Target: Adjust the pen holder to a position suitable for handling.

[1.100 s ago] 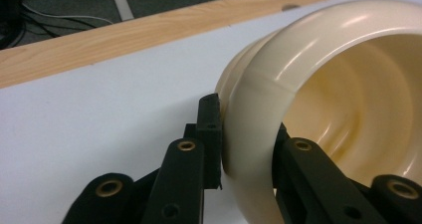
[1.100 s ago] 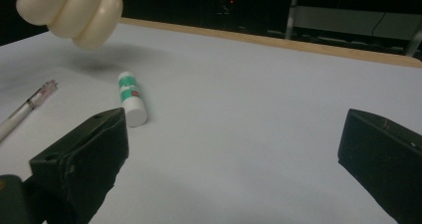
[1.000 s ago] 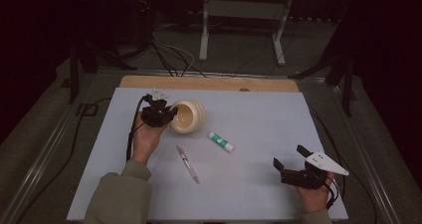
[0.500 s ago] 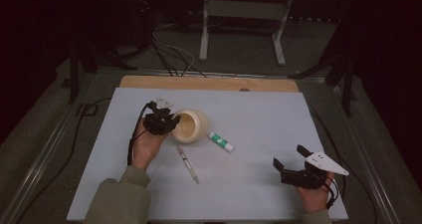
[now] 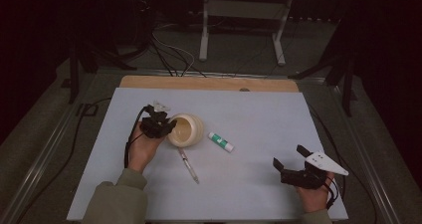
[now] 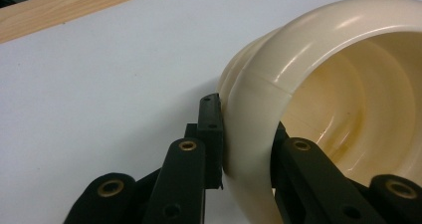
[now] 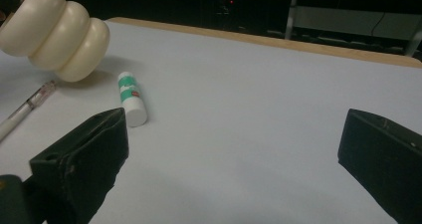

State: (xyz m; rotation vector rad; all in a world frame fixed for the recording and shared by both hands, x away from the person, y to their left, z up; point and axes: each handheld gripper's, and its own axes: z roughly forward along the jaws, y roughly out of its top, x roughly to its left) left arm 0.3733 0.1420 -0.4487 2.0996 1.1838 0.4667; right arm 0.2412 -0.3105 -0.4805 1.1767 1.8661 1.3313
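- The left gripper (image 5: 166, 128), clamped on the rim of the cream ribbed plastic cup (image 5: 187, 130), has carried it from the table's far edge toward the middle and tipped it onto its side; I judge it is being repositioned.
- The left gripper view shows one jaw inside the rim, one outside.
- The right gripper (image 5: 292, 161) waits wide open, empty, near the right front corner; its view shows the cup's base hanging just above the table, beside the green-and-white glue stick (image 7: 131, 104) and clear pen (image 7: 24, 112).

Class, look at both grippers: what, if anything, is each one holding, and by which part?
The left gripper clamps the cream ribbed cup by its rim, one jaw outside, one inside. The right gripper stands open, holding nothing.
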